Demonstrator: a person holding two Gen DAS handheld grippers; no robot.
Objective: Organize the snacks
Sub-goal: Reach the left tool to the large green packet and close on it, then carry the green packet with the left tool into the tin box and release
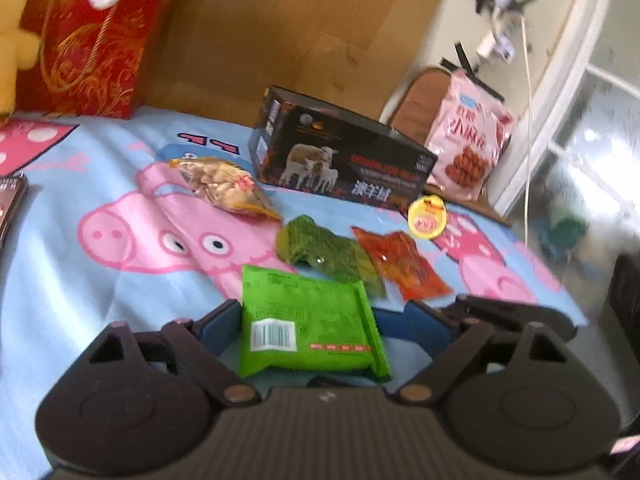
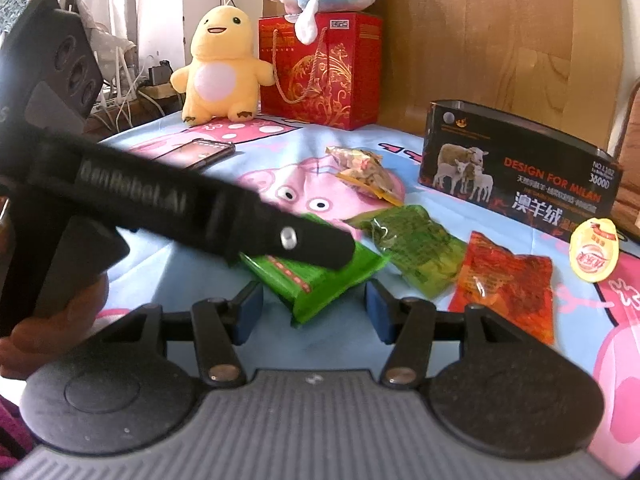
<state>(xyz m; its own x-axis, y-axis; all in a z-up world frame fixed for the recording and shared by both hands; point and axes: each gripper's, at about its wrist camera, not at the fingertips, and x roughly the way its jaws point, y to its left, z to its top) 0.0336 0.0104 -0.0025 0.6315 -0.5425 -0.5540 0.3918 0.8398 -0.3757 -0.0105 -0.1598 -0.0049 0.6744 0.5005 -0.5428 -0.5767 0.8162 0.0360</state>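
Lying flat on the cartoon-pig sheet [image 1: 80,280], the bright green packet [image 1: 312,328] sits between the blue pads of the left gripper [image 1: 316,320], barcode side up and one short end toward the camera, its long axis running roughly along the line the jaws point. Those jaws stand wide and straddle it; the pad on one side looks to be at the packet's edge while the other stands clear, though blur makes a firm touch hard to call. From the right wrist view the left tool's black finger lies over the packet's far part, and the right gripper [image 2: 312,312] hangs just behind the near corner, jaws open and empty. So the left hand is the nearer and better lined up; closing across the packet's narrow width is, I judge, what the coming move turns on.

Beyond it lie a dark green pouch [image 1: 328,252], a red pouch [image 1: 404,264], a small yellow round-lidded cup [image 1: 426,216] and a clear bag of pale pieces [image 1: 224,188]. Behind those stands an open dark box [image 2: 516,168] printed with sheep, "DESIGN FOR MILAN", "3800D" and the characters 澳羊绒. A pink bag [image 1: 468,140] rests on a chair past the edge. The left tool's body reads "GenRobot.AI". Farther back are a red gift bag [image 2: 320,72], a yellow plush [image 2: 220,68] and a phone [image 2: 200,152].
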